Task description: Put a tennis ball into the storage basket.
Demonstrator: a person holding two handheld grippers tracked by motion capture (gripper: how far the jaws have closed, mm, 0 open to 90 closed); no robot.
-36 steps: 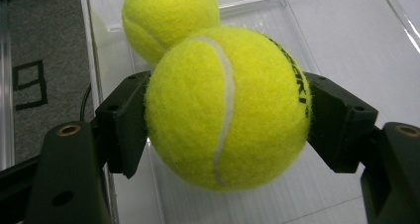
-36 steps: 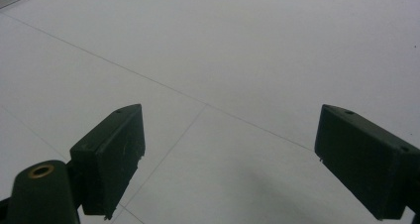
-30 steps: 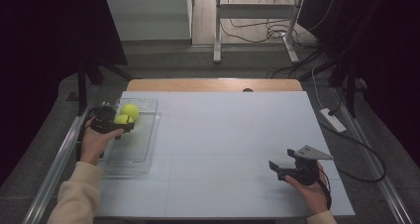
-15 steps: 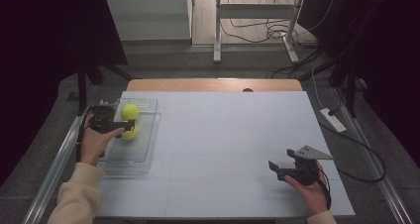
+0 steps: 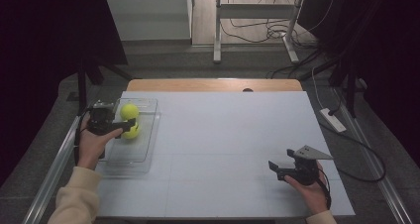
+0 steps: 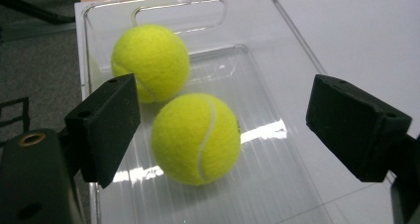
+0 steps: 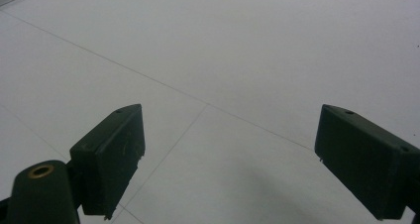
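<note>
A white table (image 5: 228,144) spans the high view, with a strip of bare wood along its far edge. At its left side lies a clear plastic tray (image 5: 148,135), its long side running from near to far, with a handle slot cut in its far wall. Two yellow tennis balls rest inside the tray's far half, touching or nearly so: the far ball (image 6: 150,63) sits close to the far wall, and the near ball (image 6: 196,138) lies just in front of it. The left gripper (image 6: 223,130) hovers over the tray with its jaws spread wide on either side of the near ball, clear of it on both sides and gripping nothing. The right gripper (image 5: 278,169) rests in the person's hand at the near right of the table, well apart from the tray, its jaws wide over bare tabletop.
</note>
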